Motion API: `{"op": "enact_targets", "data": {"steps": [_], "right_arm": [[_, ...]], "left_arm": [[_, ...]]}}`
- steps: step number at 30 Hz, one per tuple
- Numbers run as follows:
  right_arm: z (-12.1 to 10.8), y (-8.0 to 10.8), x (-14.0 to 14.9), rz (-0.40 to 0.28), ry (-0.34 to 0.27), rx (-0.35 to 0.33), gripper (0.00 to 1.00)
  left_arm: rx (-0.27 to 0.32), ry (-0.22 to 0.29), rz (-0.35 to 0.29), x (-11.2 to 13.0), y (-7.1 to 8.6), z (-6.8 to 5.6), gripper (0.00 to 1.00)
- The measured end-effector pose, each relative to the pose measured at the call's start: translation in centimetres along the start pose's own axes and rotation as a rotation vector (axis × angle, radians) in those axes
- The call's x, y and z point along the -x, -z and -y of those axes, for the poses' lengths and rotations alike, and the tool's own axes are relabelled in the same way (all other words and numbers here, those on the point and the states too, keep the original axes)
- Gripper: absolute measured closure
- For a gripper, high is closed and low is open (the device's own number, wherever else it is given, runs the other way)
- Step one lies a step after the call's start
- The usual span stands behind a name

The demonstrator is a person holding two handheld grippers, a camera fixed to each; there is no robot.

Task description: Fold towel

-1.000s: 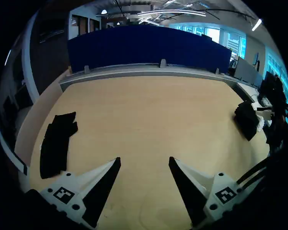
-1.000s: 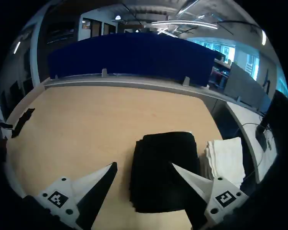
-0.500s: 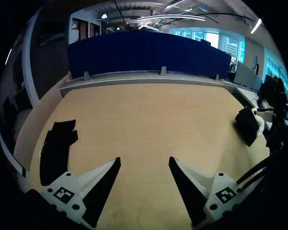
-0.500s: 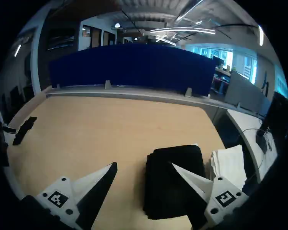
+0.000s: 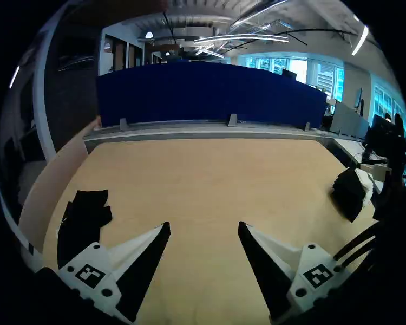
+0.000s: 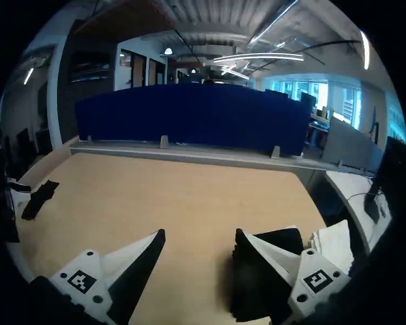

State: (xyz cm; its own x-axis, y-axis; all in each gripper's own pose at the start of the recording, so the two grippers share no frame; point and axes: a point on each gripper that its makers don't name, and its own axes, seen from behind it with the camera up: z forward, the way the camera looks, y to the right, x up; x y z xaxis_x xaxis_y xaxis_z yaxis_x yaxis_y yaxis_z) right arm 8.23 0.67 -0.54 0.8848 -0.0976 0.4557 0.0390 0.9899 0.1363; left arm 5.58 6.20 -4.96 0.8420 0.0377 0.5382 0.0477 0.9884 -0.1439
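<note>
Left gripper (image 5: 203,225) gapes wide and empty over the light wooden table (image 5: 214,173); right gripper (image 6: 199,232) equally wide, near the folded black towel stack (image 6: 284,238).

A pale wooden table (image 5: 214,173) stretched to a grey rail (image 5: 203,129) along its far edge, backed by a dark blue partition (image 5: 203,92). Long strip lights (image 5: 241,38) hung from the exposed ceiling. Bright windows (image 5: 325,70) lined the right-hand wall beyond a white desk (image 6: 346,187).
</note>
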Motion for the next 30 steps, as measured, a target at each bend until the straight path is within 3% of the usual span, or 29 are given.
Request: {"op": "enact_targets", "data": {"steps": [6, 16, 23, 30], "right_arm": [[1.3, -0.1, -1.6, -0.053, -0.004, 0.02, 0.0], [1.7, 0.6, -4.1, -0.164, -0.06, 0.055, 0.0], [2.2, 1.2, -6.0, -0.254, -0.062, 0.066, 0.0], [1.7, 2.0, -6.0, -0.32, -0.042, 0.113, 0.0]], "left_arm": [[0.012, 0.015, -0.048, -1.6, -0.5, 0.0, 0.07], [0.011, 0.018, -0.136, -3.8, -0.9, 0.3, 0.07], [-0.016, 0.021, -0.225, -5.7, -0.8, 0.9, 0.07], [-0.057, 0.028, -0.301, -6.6, -0.7, 1.9, 0.07]]}}
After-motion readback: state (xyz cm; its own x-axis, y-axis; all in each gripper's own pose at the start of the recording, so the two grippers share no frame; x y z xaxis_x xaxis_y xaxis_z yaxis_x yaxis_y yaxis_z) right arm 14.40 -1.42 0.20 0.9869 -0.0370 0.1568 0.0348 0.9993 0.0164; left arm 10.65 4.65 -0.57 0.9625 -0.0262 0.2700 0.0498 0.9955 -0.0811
